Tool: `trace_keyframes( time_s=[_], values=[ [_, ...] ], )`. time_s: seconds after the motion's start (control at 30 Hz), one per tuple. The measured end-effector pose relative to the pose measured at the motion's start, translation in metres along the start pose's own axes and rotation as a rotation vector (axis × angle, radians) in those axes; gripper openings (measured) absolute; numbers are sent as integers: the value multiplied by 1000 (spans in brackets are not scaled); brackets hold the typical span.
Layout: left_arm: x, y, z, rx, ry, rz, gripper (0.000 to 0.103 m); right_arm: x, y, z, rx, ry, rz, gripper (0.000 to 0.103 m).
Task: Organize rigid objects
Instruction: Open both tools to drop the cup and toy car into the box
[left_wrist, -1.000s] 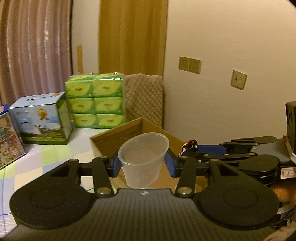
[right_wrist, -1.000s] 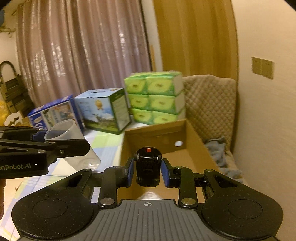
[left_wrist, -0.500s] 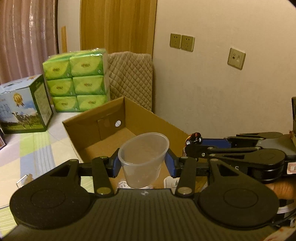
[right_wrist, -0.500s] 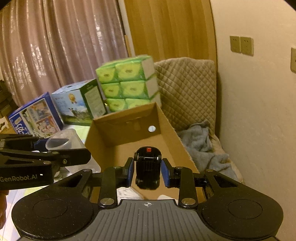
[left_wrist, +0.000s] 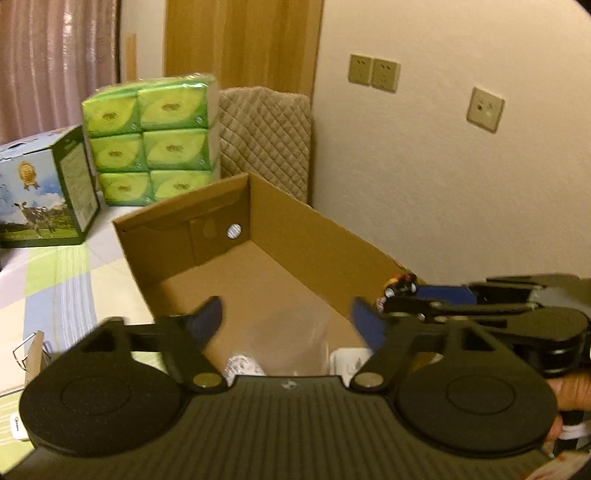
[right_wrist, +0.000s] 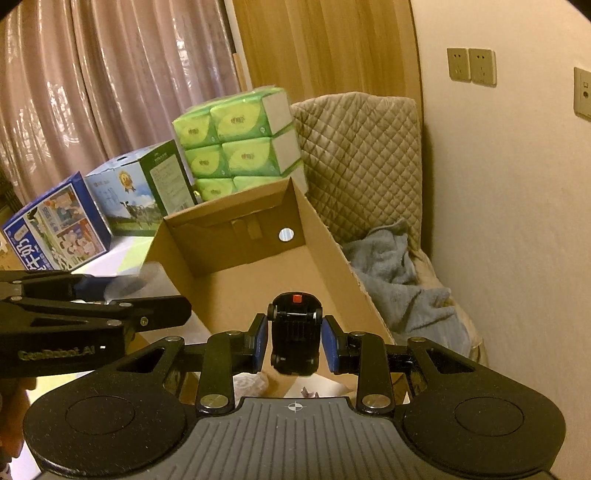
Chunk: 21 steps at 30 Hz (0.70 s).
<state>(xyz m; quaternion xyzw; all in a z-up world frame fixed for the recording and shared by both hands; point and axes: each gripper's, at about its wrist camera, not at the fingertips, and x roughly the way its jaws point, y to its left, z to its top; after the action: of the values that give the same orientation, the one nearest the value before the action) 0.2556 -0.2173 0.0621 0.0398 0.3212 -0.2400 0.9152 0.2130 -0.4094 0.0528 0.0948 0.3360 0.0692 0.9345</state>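
A: Where's your car (right_wrist: 294, 334)?

B: Between the right gripper (right_wrist: 293, 345) fingers, long axis pointing ahead, over the box's (right_wrist: 354, 291) near end. The pads look slightly parted from it, so you can't tell if the grip holds.

A: And the left gripper (left_wrist: 286, 319)?

B: Fingers spread wide, released. The cup (left_wrist: 295, 341) sits blurred between and below them, inside the box. Your right is next to drop.
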Motion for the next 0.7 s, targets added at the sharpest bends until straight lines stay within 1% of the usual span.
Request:
trace_keyframes(
  time_s=[0.23,0.7],
  values=[
    [-11,9,2,26,-6,37,75,1,2,0,-3,0,2,28],
    [-34,33,-4,8,-22,91,75,8,13,0,-10,10,9,28]
  ],
)
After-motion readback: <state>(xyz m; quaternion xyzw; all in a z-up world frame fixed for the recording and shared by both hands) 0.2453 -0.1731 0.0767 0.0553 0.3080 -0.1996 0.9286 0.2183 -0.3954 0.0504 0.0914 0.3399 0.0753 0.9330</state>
